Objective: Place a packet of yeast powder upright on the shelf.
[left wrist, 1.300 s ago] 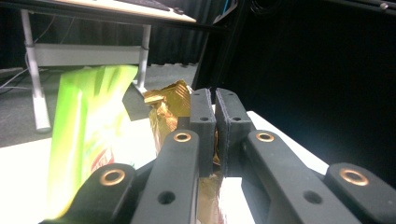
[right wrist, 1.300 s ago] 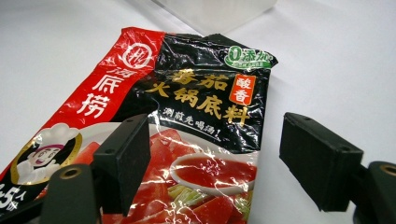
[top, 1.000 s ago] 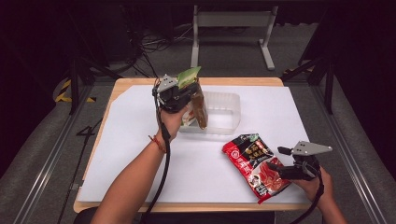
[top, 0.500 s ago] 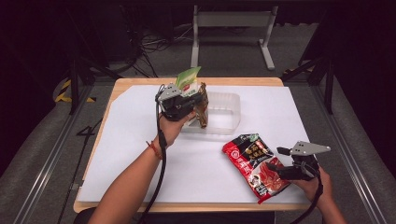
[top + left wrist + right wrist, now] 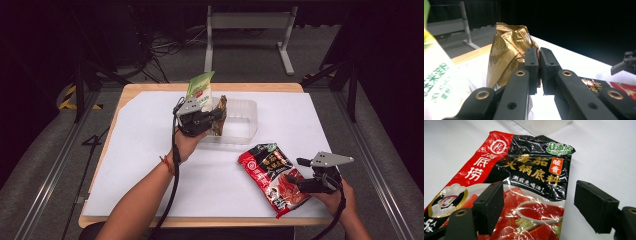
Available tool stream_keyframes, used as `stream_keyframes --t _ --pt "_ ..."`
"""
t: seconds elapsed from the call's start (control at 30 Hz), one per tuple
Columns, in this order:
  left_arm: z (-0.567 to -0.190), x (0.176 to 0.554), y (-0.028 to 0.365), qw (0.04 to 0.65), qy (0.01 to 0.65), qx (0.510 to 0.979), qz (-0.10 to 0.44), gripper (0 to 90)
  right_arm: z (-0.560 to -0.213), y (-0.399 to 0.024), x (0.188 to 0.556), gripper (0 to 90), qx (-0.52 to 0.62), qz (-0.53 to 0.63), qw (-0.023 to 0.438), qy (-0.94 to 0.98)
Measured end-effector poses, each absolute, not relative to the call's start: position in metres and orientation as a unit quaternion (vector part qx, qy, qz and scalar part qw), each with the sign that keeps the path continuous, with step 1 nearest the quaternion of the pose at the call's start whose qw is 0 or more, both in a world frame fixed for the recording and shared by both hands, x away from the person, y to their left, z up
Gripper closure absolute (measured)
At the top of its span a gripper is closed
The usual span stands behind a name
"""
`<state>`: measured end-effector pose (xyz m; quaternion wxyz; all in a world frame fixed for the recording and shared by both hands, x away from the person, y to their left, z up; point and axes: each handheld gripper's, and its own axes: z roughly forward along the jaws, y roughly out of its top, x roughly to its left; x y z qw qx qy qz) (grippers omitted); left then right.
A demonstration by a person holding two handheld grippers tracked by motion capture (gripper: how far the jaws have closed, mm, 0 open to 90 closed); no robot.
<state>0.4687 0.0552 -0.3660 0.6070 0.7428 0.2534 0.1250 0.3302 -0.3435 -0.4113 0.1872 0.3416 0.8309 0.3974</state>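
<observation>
While your left gripper (image 5: 212, 117) hangs over the near left corner of the clear plastic tub (image 5: 240, 120), its jaws are pinched nearly together on the edge of a gold packet (image 5: 509, 55). That packet stands upright and crinkled, partly inside the tub at its left end. A green and white packet (image 5: 201, 90) stands upright just behind your gripper, also at the tub's left end; whether it rests inside the tub is hard to tell.

Your right gripper (image 5: 544, 207) sits well in front of the tub and to its right, near the table's front edge. Its jaws stand wide apart and hold nothing. A red and black sauce pouch (image 5: 524, 187) lies flat on the white table cover (image 5: 145, 150) between the tub and that gripper, with its near end under the spread jaws.

You appear to be packing packets into the tub, with the gold one now being set in place. Next, you would likely lower it until it rests, then let the left jaws part. After that, the right jaws need to close on the pouch's near edge, which lies flat and may be slippery to lift.
</observation>
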Motion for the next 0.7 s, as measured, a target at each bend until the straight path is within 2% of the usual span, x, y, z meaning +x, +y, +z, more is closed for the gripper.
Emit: stream_keyframes --t 0.3,0.4,0.6,0.7 --pt "-0.357 0.461 0.07 0.602 0.233 0.751 0.142 74.6 -0.411 -0.343 0.33 24.7 0.343 0.397 0.187 0.83" --pt "-0.354 0.458 0.078 0.593 0.228 0.758 0.148 67.6 -0.411 -0.344 0.33 24.8 0.343 0.397 0.188 0.83" --pt "-0.352 0.445 0.097 0.566 0.202 0.781 0.169 59.1 -0.411 -0.344 0.332 25.3 0.347 0.398 0.186 0.829" --pt "-0.352 0.44 0.104 0.564 0.198 0.783 0.171 58.4 -0.411 -0.344 0.332 25.4 0.349 0.399 0.186 0.827"
